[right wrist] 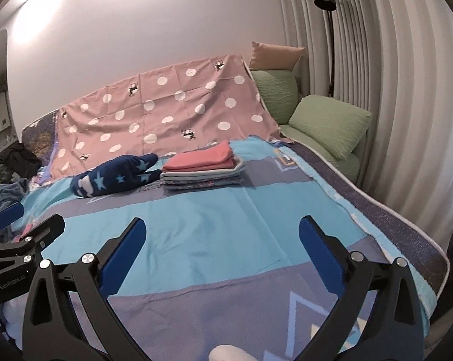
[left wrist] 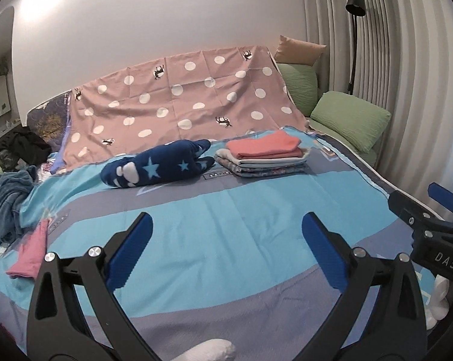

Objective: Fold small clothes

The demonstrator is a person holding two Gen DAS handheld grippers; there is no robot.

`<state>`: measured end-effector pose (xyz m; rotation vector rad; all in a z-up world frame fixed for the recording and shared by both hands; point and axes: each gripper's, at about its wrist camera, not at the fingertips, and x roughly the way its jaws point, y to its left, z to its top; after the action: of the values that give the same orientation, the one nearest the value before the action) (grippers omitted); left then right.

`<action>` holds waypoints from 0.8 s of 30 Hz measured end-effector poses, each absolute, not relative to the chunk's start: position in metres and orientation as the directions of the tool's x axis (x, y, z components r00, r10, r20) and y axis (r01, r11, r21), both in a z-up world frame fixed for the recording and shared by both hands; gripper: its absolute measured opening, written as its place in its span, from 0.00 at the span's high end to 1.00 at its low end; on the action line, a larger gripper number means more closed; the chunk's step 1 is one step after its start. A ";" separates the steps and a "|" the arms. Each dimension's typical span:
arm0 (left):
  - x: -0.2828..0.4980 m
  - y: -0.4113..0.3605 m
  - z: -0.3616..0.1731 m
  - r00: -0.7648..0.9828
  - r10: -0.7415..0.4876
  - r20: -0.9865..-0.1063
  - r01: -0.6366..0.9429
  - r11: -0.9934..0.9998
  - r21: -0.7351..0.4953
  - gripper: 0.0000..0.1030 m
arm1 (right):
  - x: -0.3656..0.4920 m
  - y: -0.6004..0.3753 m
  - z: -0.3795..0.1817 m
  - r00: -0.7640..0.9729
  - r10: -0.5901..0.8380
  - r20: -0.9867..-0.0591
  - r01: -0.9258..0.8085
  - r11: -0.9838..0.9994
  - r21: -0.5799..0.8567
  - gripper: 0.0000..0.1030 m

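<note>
A stack of folded clothes (left wrist: pixel 264 156) with a coral piece on top lies far back on the blue and grey bedspread (left wrist: pixel 226 210); it also shows in the right wrist view (right wrist: pixel 202 167). A navy star-print garment (left wrist: pixel 157 167) lies bunched to its left, also in the right wrist view (right wrist: pixel 115 177). A small pink garment (left wrist: pixel 31 254) lies at the bed's left edge. My left gripper (left wrist: pixel 226 237) is open and empty above the bedspread. My right gripper (right wrist: pixel 221 239) is open and empty, and shows at the right edge of the left wrist view (left wrist: pixel 430 210).
A pink polka-dot sheet (left wrist: pixel 181 105) hangs over the headboard. Green pillows (left wrist: pixel 351 120) and a tan pillow (left wrist: pixel 298 49) sit at the back right by the curtain (right wrist: pixel 391 90) and a black lamp (left wrist: pixel 355 6). Dark clothes (left wrist: pixel 7 192) pile up at the left.
</note>
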<state>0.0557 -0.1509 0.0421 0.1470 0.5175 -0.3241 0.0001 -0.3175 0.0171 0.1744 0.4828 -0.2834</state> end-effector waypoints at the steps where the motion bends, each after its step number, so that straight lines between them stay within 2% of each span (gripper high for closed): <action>1: 0.051 -0.148 0.044 0.822 -0.266 -0.504 0.338 0.939 0.056 0.02 | -0.003 -0.316 0.019 0.850 -0.223 -0.477 0.304 0.947 0.100 0.01; 24: 0.028 -0.122 0.053 0.818 -0.242 -0.522 0.302 0.953 0.032 0.02 | -0.024 -0.298 0.030 0.856 -0.209 -0.472 0.286 0.954 0.095 0.01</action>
<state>0.0282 -0.1216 0.0528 0.1150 0.5397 -0.2909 -0.0242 -0.2980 0.0303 0.1645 0.4767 -0.2614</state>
